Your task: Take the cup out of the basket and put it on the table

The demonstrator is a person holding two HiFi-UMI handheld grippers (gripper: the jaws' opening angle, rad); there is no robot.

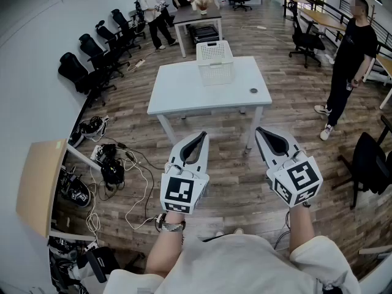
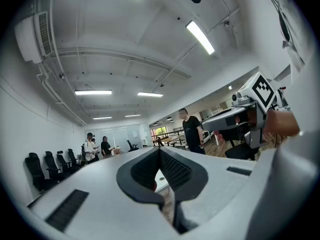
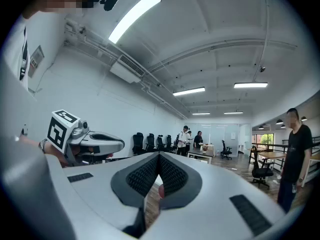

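While both forearms are held out side by side, the left gripper point(image 1: 202, 135) and right gripper point(image 1: 258, 130) are pointed forward at the counter point(image 1: 184, 94), each with jaws closed together on nothing. The basket point(image 1: 214, 60) is set upright, open side up, at the counter's far edge, straight ahead and well apart from both grippers. The cup cannot be made out inside it.

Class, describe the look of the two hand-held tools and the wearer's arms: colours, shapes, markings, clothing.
Both the left tool and right tool are pale grey, tapering shells with dark ribbed pads inside. Each carries a white cube printed with black square markers. The person wears a light short-sleeved top and a dark band on the left wrist.
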